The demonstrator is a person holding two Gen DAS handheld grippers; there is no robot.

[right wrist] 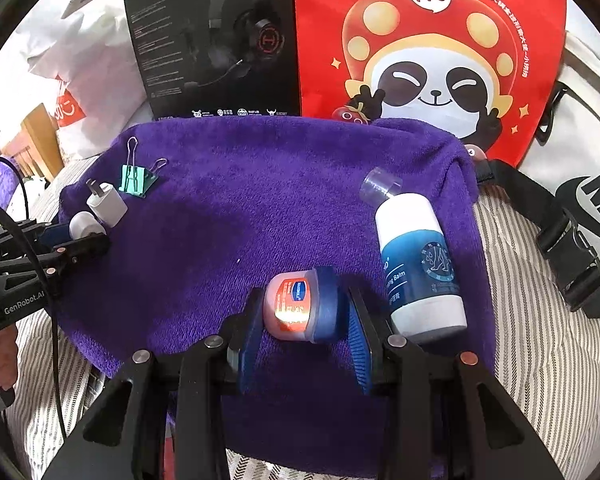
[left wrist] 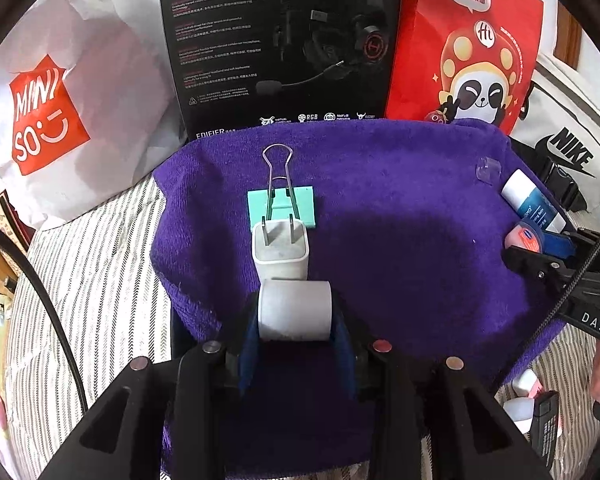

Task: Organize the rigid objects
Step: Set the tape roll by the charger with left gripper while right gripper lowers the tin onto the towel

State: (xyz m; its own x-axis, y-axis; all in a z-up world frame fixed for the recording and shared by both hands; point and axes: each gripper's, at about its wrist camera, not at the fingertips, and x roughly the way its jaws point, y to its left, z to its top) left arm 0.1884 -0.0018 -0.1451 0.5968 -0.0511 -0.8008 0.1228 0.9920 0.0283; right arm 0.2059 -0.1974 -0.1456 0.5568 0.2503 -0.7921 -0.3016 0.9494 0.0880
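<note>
A purple towel (left wrist: 400,220) (right wrist: 240,208) holds the objects. My left gripper (left wrist: 295,312) is shut on a white cylinder (left wrist: 295,310), low over the towel's left side, just behind a white plug adapter (left wrist: 281,250) and a teal binder clip (left wrist: 281,208). In the right wrist view the cylinder (right wrist: 82,224), adapter (right wrist: 106,204) and clip (right wrist: 136,180) lie in a row at the left. My right gripper (right wrist: 304,308) has its jaws around a small pink Vaseline jar with a blue lid (right wrist: 300,306); a gap shows at the right pad. A blue-and-white balm bottle (right wrist: 418,264) lies beside it, with a clear cap (right wrist: 380,186) beyond.
A black headset box (left wrist: 276,40), a red panda bag (right wrist: 428,48), a white Miniso bag (left wrist: 60,100) and a white Nike bag (right wrist: 588,184) stand around the towel's far side. Striped bedding (right wrist: 548,340) surrounds it. Small items (left wrist: 528,400) lie at the right edge.
</note>
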